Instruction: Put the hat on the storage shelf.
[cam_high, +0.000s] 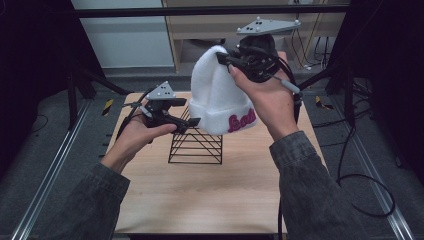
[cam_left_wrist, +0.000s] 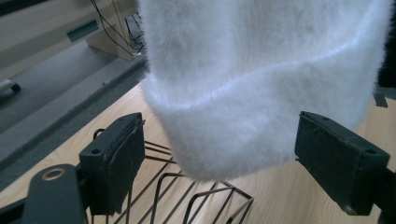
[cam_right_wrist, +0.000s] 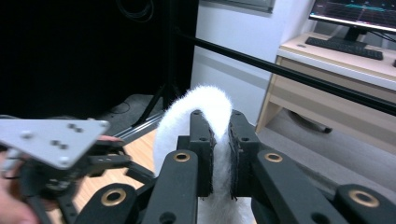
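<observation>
Left tongs (cam_high: 192, 121) low at the left, beside the top of the black wire rack (cam_high: 196, 145) on the table (cam_high: 200, 200). Jaws spread wide, nothing gripped; hat cuff hanging between them in the left gripper view, pads (cam_left_wrist: 116, 158) clear of the fur on both sides. White fuzzy beanie (cam_high: 217, 95) up and right of those tongs, hanging crown-up, long axis roughly vertical, cuff with the pink lettering (cam_high: 242, 121) just above the rack's far right corner. Right tongs (cam_right_wrist: 220, 154) clamped tight on the crown, pinching a fold of white fabric, carrying the hat's whole weight from above. Key relation: open cuff edge sits straight ahead of the left tongs and between their jaws, so left hand (cam_high: 137, 140) is nearer to the hem. Likely next: close left on the cuff or lower the hat over the rack; can't tell which.
</observation>
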